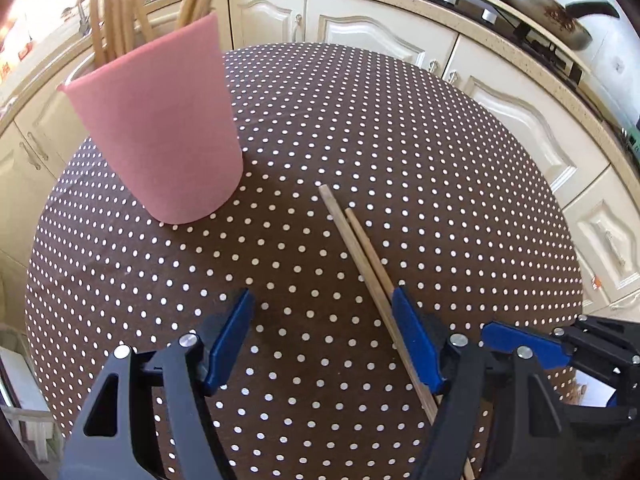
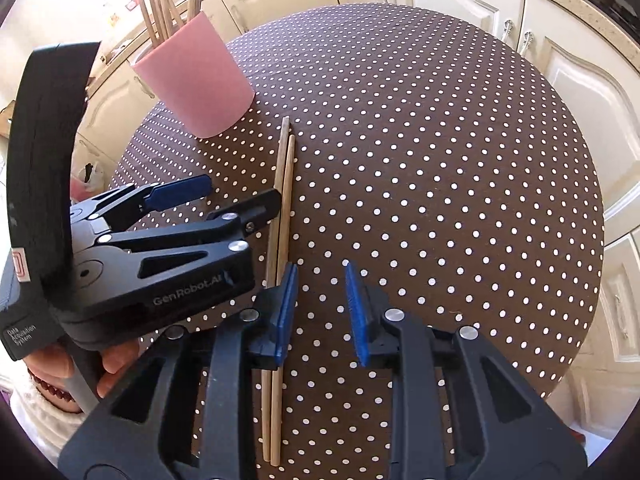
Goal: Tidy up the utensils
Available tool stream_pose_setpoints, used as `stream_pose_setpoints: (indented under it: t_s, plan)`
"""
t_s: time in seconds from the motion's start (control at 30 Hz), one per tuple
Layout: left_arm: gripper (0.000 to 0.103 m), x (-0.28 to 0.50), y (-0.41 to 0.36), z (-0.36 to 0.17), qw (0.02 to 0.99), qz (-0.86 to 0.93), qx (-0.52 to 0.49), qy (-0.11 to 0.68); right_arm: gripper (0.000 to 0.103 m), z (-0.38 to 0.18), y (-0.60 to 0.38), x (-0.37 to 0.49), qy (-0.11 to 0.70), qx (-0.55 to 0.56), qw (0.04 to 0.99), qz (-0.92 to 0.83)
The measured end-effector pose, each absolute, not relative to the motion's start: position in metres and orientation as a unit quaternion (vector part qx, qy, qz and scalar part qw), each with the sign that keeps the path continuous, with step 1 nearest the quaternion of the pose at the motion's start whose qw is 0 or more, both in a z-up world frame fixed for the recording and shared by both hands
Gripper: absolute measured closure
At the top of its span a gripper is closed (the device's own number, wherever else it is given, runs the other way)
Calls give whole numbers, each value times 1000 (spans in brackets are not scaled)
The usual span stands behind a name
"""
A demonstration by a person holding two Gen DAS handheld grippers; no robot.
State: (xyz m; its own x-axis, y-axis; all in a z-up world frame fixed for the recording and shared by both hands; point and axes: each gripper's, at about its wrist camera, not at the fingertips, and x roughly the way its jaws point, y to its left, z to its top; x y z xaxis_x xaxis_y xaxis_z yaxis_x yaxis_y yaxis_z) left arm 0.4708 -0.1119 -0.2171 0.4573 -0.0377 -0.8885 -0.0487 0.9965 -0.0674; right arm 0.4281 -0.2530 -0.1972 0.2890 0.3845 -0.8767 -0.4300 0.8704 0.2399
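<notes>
Blue pads on my right gripper (image 2: 322,312) stand a little apart, with only dotted cloth (image 2: 440,168) in the gap between them. Its jaws hold nothing. The left pad sits just right of two chopsticks (image 2: 280,240) that lie flat on the cloth, side by side and touching along their length, running from the near edge away toward the cup (image 2: 192,84). Whether that pad touches the sticks I cannot tell.

My left gripper (image 1: 322,332) is spread wide, also with nothing held. In its own view, the right finger (image 1: 416,344) lies over the same pair of chopsticks (image 1: 360,256), which pass under its inner edge and slant up and left toward the far side. Its left finger is well clear of them, over bare cloth (image 1: 400,140). From the right wrist view, this gripper (image 2: 230,194) comes in from the left with its black finger tip right at the sticks, about midway along them, and my hand (image 2: 116,364) grips its handle low at the left.

Farther off and to the left of the sticks' far ends stands the pink cup (image 1: 160,128), upright on the cloth, near the table's far left edge. More chopsticks (image 1: 116,12) stand bundled in it, leaning out above its rim. Cream cabinets (image 1: 520,120) curve round behind the table.
</notes>
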Motion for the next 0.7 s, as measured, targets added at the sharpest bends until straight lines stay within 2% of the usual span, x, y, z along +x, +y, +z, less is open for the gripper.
stream_pose_setpoints:
  t_s: [0.7]
  plan:
    - [33,456,-103,-223,852,-12,-32,522,75,-190,-254,418,541,-33,799,260]
